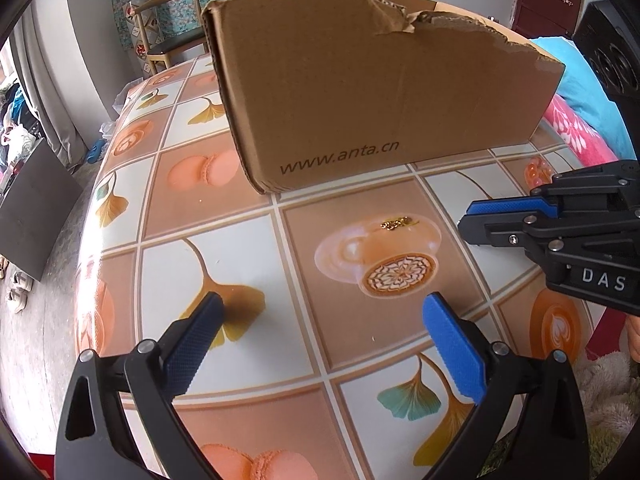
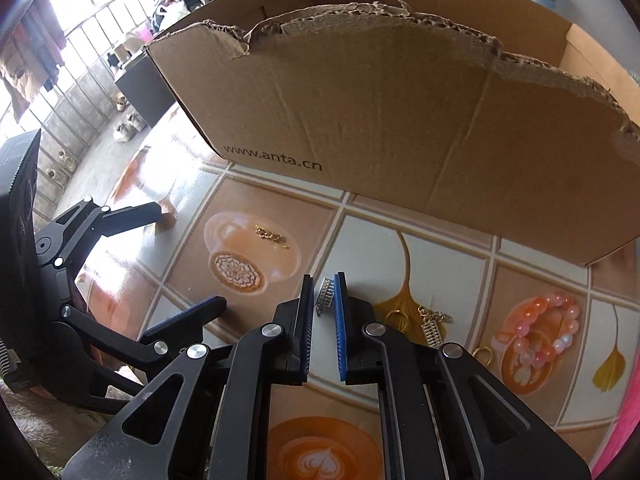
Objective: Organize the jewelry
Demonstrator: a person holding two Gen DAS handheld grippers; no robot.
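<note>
A small gold chain [image 1: 398, 223] lies on the patterned tablecloth in front of the cardboard box [image 1: 360, 92]; it also shows in the right wrist view [image 2: 272, 236]. My left gripper [image 1: 320, 320] is open and empty, hovering short of the chain. My right gripper [image 2: 324, 292] is nearly closed around a small silver comb-shaped charm [image 2: 326, 292]; it shows from the side in the left wrist view [image 1: 480, 220]. A second silver charm with gold rings [image 2: 430, 322] and a pink bead bracelet [image 2: 540, 328] lie to its right.
The torn-edged box [image 2: 400, 120] stands open at the back of the table. The table edge [image 1: 86, 240] drops off at the left to the floor. Pink and blue fabric [image 1: 576, 120] lies at the right. A black speaker [image 1: 612, 48] stands at the far right.
</note>
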